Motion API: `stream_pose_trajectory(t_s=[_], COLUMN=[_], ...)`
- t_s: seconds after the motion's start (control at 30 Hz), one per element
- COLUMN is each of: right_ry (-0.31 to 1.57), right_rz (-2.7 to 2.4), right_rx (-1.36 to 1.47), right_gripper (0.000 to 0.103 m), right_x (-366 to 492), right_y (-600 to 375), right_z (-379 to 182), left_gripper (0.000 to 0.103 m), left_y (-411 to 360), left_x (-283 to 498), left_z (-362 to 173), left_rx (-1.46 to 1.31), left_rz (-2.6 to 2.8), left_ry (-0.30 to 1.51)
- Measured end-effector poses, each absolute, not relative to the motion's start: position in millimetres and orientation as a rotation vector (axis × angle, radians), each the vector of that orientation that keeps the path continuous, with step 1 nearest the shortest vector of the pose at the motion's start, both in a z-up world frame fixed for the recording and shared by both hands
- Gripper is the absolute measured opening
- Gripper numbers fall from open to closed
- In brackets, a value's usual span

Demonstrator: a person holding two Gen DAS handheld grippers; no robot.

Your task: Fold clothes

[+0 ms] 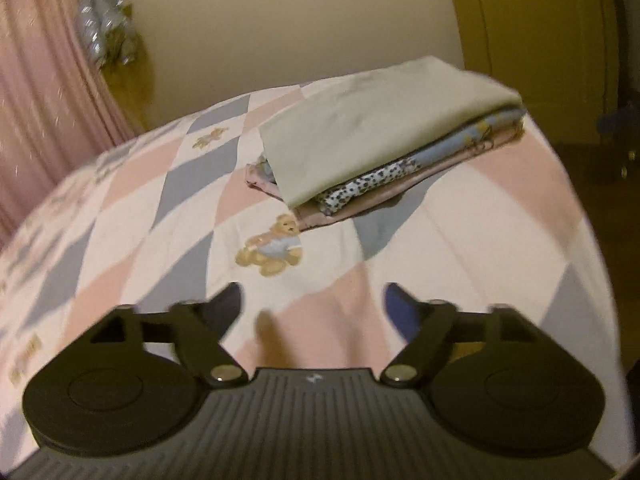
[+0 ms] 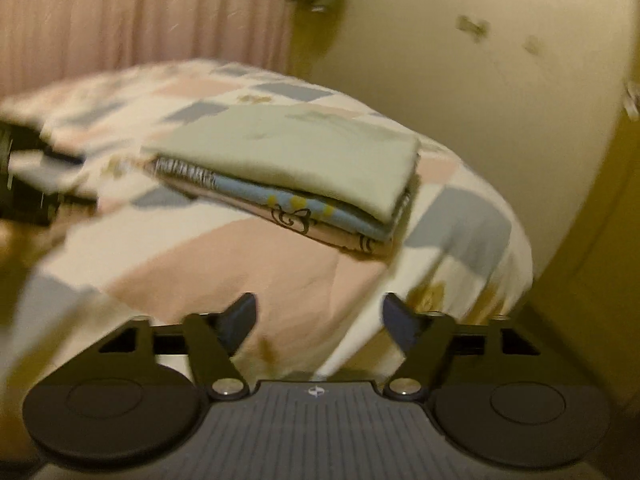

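A stack of folded clothes lies on the bed, with a pale green piece on top, then blue, spotted and pink pieces under it. It also shows in the right wrist view. My left gripper is open and empty, above the bedspread short of the stack. My right gripper is open and empty, near the bed's corner, short of the stack. In the right wrist view, a dark, blurred shape, probably the left gripper, shows at the left edge.
The bed has a pink, white and blue diamond bedspread with teddy bears. A pink curtain hangs behind, a cream wall beside it, and a yellow wardrobe door stands to the right. The bed edge drops off right.
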State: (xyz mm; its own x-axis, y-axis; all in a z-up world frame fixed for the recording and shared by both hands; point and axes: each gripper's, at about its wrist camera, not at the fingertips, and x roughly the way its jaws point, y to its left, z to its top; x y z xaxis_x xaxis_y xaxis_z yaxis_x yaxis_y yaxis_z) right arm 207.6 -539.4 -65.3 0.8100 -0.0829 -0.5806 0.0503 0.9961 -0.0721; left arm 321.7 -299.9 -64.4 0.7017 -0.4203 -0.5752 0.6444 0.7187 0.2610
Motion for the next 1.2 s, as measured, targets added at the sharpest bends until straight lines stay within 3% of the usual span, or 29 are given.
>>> stream_pose_trajectory(t_s=[0.07, 0.13, 0.57, 0.93, 1.2], right_ry=[0.615, 0.606, 0.659, 0.630, 0.603], right_rz=[-0.094, -0.117, -0.149, -0.175, -0.211], right_rx=[0.024, 0.101, 0.268, 0.244, 0.185], right_gripper=[0.095, 0.101, 0.101, 0.101, 0.101], right_x=[201, 194, 192, 170, 144], right_y=[-539, -540, -530, -513, -498], right_z=[-61, -56, -32, -1, 23], left_gripper=[0.102, 0.102, 0.102, 0.102, 0.102], left_y=[-299, -300, -305, -299, -285], left_x=[316, 312, 281, 248, 215], left_z=[-60, -57, -22, 2, 21], left_rx=[0.426, 0.387, 0.205, 0.090, 0.085], left_rz=[-0.617, -0.616, -0.584, -0.588, -0.585], left_ry=[0.521, 0.540, 0.541, 0.621, 0.577])
